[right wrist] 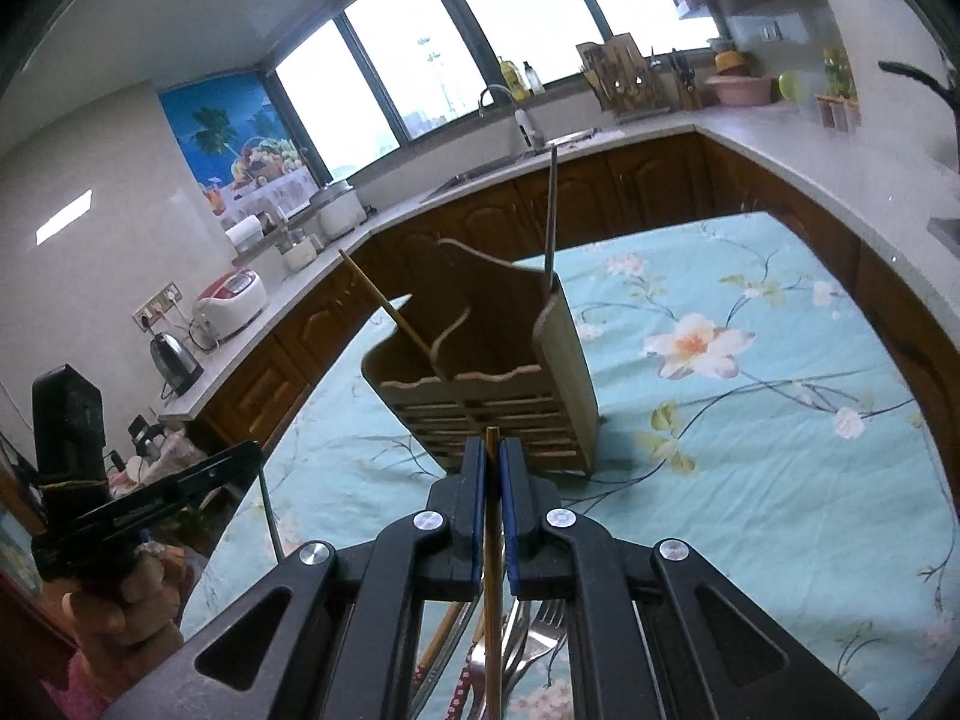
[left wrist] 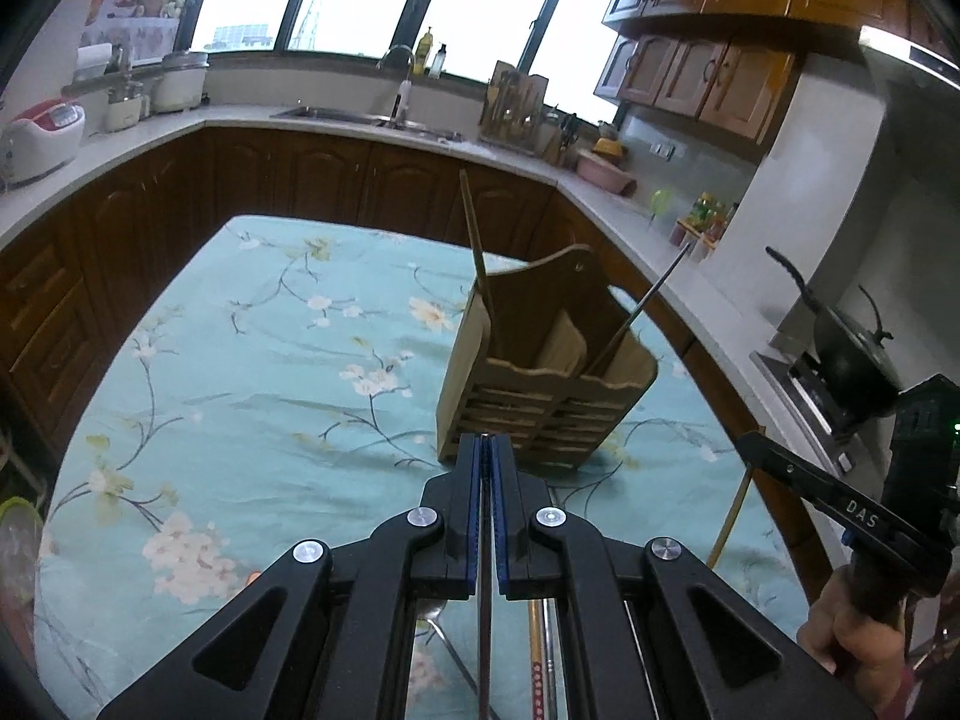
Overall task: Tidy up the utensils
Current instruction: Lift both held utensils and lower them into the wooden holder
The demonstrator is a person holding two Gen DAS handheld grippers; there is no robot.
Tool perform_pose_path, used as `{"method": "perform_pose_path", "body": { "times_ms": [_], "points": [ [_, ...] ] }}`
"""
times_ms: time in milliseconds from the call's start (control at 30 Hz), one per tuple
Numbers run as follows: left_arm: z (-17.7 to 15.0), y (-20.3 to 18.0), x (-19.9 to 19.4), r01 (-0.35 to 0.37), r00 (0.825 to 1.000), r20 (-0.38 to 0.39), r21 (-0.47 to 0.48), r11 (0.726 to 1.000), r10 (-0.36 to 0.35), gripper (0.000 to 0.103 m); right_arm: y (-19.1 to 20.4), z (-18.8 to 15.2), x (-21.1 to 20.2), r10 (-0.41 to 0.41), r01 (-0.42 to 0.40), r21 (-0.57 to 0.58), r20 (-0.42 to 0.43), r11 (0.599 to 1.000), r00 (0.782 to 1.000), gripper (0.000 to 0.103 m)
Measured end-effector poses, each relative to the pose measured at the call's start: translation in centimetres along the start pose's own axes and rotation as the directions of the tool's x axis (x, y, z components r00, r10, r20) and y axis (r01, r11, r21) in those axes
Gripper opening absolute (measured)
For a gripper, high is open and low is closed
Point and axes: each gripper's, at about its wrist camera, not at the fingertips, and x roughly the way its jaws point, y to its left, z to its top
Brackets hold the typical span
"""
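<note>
Right gripper [left wrist: 864, 519] side: "DAS" in pale capitals, seen from the left wrist view
Left gripper [right wrist: 141, 510] side: a pale marking in the matching spot, too blurred to read
Wall poster [right wrist: 234, 138]: palms and fruit, no legible words
Bottles on the sill [left wrist: 426, 51]: labels too small to read

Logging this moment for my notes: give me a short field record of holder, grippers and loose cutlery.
holder: wooden caddy, upright on floral tablecloth
in holder: wooden chopstick, metal chopstick, in separate compartments
left gripper: shut on dark thin stick
right gripper: shut on golden chopstick
loose cutlery: fork among other pieces below right gripper
</note>
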Motion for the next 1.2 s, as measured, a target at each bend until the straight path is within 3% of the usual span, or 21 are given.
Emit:
{"method": "perform_pose_path", "body": {
  "times_ms": [400,733,900,1100,1200],
  "points": [
    [0.6,-0.1,-3.9,0.018,0.994,0.108,0.009,1.000,-0.019,0.001,1.0,1.2,-2.5,-0.016,0.019,-0.032,0.080,0.999,0.997,0.005],
    [1.6,0.0,-6.1,0.037,0.973,0.227,0.002,0.999,-0.036,0.001,1.5,3.4,-4.5,-0.028,0.035,-0.034,0.201,0.999,0.979,0.005],
    [2.6,0.2,-6.3,0.043,0.955,0.294,-0.013,0.999,-0.037,0.001,1.7,4.8,-5.2,-0.038,0.049,-0.035,0.285,0.998,0.958,0.005],
    [4.5,0.0,-6.2,0.071,0.912,0.406,-0.027,0.997,-0.054,0.001,1.9,7.8,-5.6,-0.033,0.051,-0.035,0.401,0.998,0.916,0.005],
    [5.0,0.3,-5.2,0.076,0.899,0.433,-0.029,0.997,-0.056,0.001,2.0,9.1,-5.6,-0.034,0.054,-0.033,0.438,0.998,0.898,0.005]
  ]
}}
